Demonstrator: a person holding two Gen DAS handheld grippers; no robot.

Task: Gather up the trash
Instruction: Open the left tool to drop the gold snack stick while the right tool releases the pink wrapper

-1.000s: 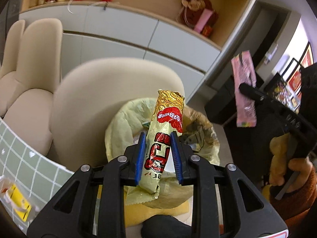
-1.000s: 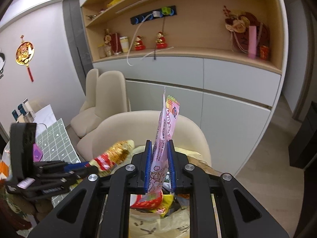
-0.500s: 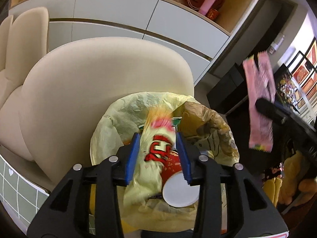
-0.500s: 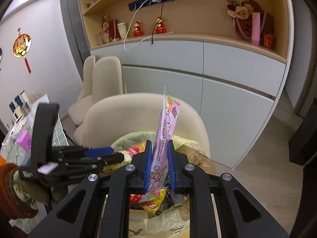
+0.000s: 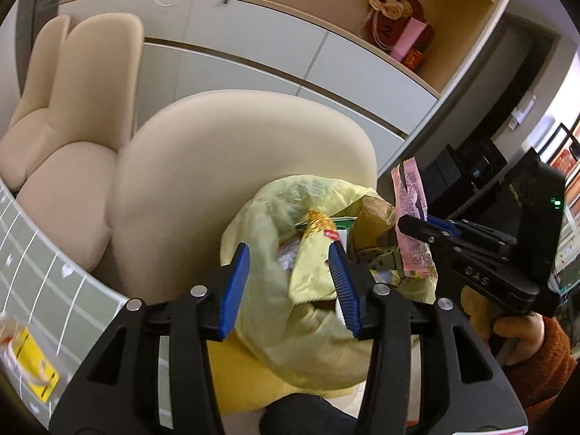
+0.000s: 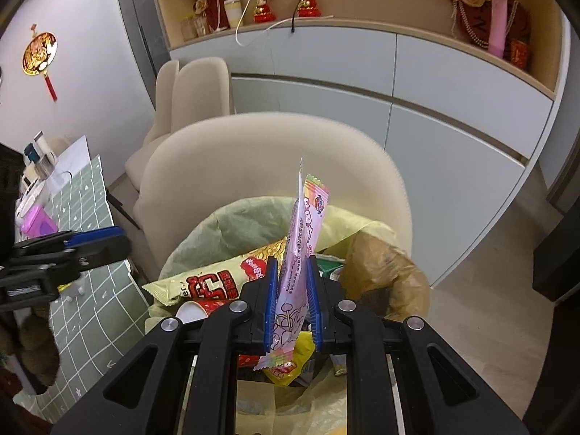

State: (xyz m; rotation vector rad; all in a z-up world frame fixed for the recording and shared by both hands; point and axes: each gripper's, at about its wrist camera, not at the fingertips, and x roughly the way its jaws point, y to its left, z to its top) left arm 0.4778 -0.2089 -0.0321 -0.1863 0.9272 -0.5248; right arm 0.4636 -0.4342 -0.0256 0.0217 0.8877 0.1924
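A bin lined with a yellow bag [image 5: 282, 210] [image 6: 232, 221] stands in front of a cream chair. My left gripper [image 5: 290, 272] is open just above the bin's rim. The gold-and-red snack wrapper [image 5: 311, 253] [image 6: 214, 282] lies loose on the trash in the bin. My right gripper [image 6: 291, 290] is shut on a pink wrapper [image 6: 301, 239] and holds it upright over the bin. It also shows in the left wrist view [image 5: 409, 195], with the right gripper [image 5: 431, 230] at the bin's right side.
A cream chair [image 5: 224, 166] [image 6: 261, 159] stands right behind the bin, with a second one [image 5: 65, 83] further left. A table with a green checked cloth [image 6: 90, 264] [image 5: 43, 275] is at the left. White cabinets [image 6: 435, 108] line the wall.
My left gripper opened and let the gold-and-red wrapper drop into the bin. My right gripper moved closer over the bin with the pink wrapper held.
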